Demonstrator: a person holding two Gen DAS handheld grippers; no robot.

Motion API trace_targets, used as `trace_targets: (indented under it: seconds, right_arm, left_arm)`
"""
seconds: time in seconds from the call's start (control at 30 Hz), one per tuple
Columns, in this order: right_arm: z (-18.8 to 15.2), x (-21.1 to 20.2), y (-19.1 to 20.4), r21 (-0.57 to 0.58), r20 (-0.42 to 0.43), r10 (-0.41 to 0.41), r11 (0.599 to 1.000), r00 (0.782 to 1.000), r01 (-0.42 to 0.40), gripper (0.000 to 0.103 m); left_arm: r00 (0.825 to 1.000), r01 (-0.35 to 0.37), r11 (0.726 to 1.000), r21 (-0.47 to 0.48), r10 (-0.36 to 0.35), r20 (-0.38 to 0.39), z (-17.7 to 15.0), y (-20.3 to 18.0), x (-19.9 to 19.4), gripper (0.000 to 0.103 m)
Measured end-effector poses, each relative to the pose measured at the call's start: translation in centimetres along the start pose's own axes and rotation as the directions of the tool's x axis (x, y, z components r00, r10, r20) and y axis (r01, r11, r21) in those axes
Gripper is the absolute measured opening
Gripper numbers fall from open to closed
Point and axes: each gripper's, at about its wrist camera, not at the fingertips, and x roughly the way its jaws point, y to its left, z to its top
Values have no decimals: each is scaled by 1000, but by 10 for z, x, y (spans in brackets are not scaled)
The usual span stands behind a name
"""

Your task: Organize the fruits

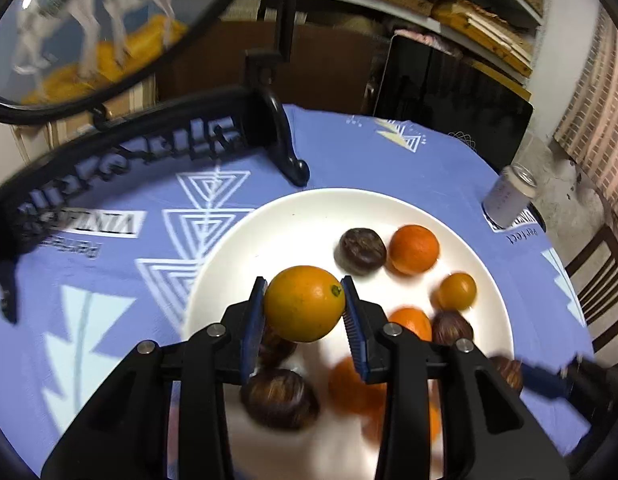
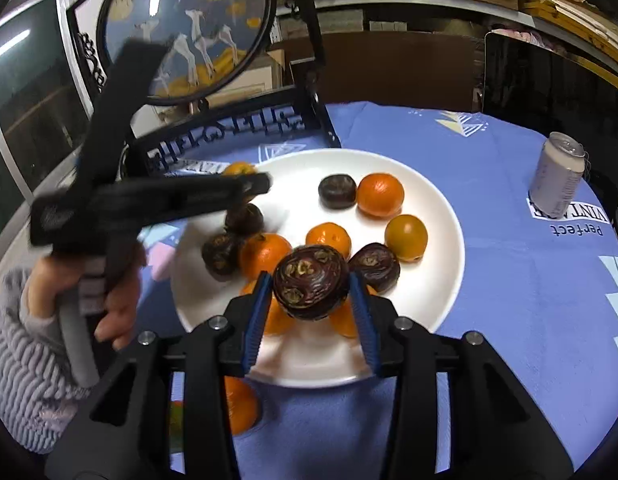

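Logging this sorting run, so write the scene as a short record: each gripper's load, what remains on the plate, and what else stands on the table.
left gripper: shut on yellow-orange citrus fruit, above the plate
right gripper: dark brown fruit between its pads, above the plate
white plate: still holds several orange fruits and dark brown fruits
table cover: blue patterned cloth
beside plate: upright can on the cloth
behind plate: black ornate stand with a round picture
person: hand on the left gripper's handle

A yellow-orange citrus (image 1: 304,303) and a dark brown wrinkled fruit (image 2: 311,282) are raised above the remaining oranges and dark fruits on the white plate (image 2: 441,216).
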Motion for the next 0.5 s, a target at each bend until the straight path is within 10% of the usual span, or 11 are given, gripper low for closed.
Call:
trace_targets:
  seconds: [0.07, 0.5]
  right_arm:
    - [-2, -1, -4, 16, 22, -29, 999, 999, 29, 72]
    - [-32, -54, 9, 76, 69, -11, 997, 998, 6, 79]
  left_arm:
    - [1000, -23, 1000, -6, 23, -17, 3, 0, 10, 47]
    - [994, -63, 989, -132, 75, 85, -77, 32, -103, 67]
